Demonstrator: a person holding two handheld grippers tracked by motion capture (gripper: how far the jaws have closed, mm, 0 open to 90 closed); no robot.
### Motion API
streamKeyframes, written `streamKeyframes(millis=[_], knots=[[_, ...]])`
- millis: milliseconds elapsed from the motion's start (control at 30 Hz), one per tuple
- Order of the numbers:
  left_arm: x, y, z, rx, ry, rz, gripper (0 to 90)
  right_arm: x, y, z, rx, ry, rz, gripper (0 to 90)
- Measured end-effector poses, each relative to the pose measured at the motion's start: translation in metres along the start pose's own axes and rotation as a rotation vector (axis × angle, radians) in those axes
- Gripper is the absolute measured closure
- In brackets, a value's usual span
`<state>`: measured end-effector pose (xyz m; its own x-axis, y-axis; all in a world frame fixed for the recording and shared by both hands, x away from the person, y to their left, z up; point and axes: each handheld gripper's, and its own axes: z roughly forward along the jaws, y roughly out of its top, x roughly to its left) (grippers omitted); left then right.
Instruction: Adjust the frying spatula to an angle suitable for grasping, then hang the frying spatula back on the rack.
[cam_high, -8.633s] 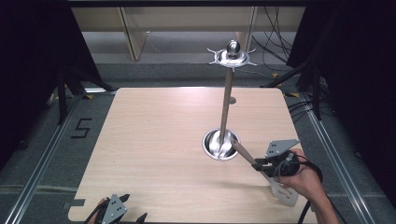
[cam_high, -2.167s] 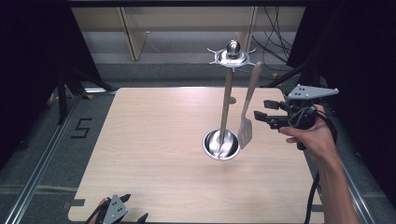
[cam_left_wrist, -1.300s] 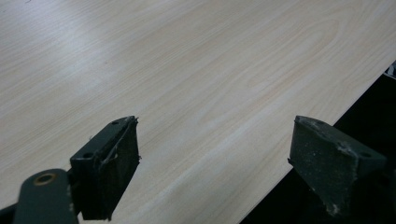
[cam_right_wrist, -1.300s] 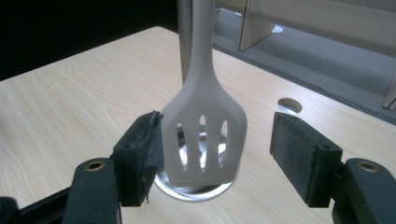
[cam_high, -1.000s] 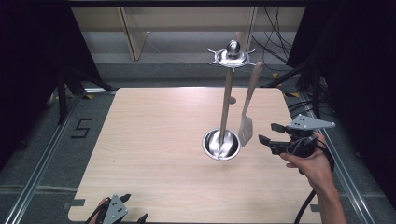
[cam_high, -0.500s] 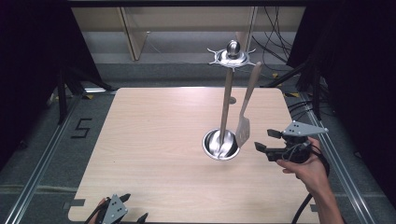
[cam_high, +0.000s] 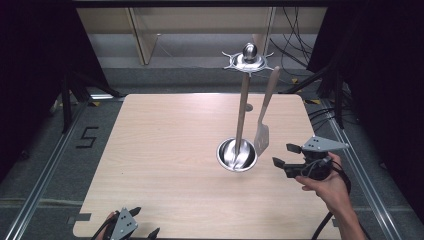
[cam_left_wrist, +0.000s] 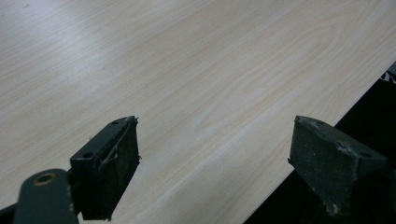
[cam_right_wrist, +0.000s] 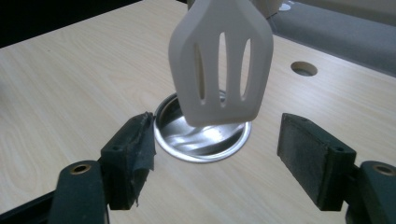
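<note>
So my right claw (cam_high: 286, 156) is spread wide with nothing in it, sitting just right of the stand (cam_high: 243, 100). The spatula (cam_high: 264, 115) hangs off the stand's top ring, blade dangling over the bowl base (cam_right_wrist: 203, 140), apart from my jaws. My left claw (cam_left_wrist: 215, 163) is wide open too, empty, at the surface's (cam_high: 165, 150) near edge.
</note>
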<state>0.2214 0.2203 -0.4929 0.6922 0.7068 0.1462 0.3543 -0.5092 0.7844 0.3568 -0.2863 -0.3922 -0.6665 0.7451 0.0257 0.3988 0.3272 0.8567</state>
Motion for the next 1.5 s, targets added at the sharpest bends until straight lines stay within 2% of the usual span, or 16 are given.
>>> streamKeyframes(millis=[67,100,200,267,300,367,467,700,733,767,833,900,967,1033,1400,1500], knots=[[-0.003,-0.001,0.000,0.014,-0.014,-0.033,15.1,0.001,-0.002,0.001,0.001,0.020,-0.010,28.4],[0.000,0.000,0.001,0.006,-0.004,0.006,15.1,0.003,-0.004,0.001,0.006,0.017,0.007,28.3],[0.000,0.000,0.001,0.006,-0.002,0.007,15.2,0.006,-0.007,0.001,0.025,0.012,-0.004,27.5],[-0.003,-0.001,0.002,-0.007,0.000,-0.037,15.1,0.006,-0.008,0.002,0.028,0.014,-0.011,26.9],[-0.001,0.000,0.001,0.007,-0.006,0.006,15.2,0.007,-0.012,0.005,0.041,0.024,-0.020,26.6],[0.000,0.000,0.000,0.013,-0.015,0.015,15.1,0.008,-0.016,0.006,0.048,0.019,-0.023,26.4],[-0.002,-0.001,0.001,0.007,-0.001,-0.017,15.1,0.012,-0.021,0.007,0.066,0.034,0.004,26.3],[-0.001,0.000,0.000,0.010,-0.010,0.013,15.1,0.016,-0.031,0.008,0.078,0.033,0.012,26.0],[-0.004,-0.001,0.001,0.007,-0.004,-0.022,15.1,0.013,-0.034,0.009,0.084,0.033,-0.006,25.8],[-0.002,0.000,0.000,0.010,-0.003,0.018,15.2,0.014,-0.034,0.009,0.089,0.034,-0.002,25.8],[-0.006,-0.001,0.001,0.001,-0.007,-0.033,15.2,0.015,-0.035,0.009,0.098,0.042,0.011,25.8],[-0.001,0.001,0.000,0.017,-0.002,0.028,15.1,0.015,-0.036,0.009,0.095,0.047,0.020,25.7],[-0.004,0.000,0.001,0.004,-0.006,-0.015,15.1,0.015,-0.036,0.009,0.097,0.042,0.015,25.7],[-0.002,0.000,0.000,0.018,-0.006,0.033,15.2,0.014,-0.037,0.010,0.086,0.045,0.005,25.4],[-0.006,-0.002,0.000,0.000,-0.008,-0.040,15.1,0.017,-0.045,0.012,0.100,0.038,0.038,25.3],[-0.004,-0.001,0.000,0.011,-0.007,-0.003,15.1,0.019,-0.048,0.014,0.108,0.045,0.038,25.3]])
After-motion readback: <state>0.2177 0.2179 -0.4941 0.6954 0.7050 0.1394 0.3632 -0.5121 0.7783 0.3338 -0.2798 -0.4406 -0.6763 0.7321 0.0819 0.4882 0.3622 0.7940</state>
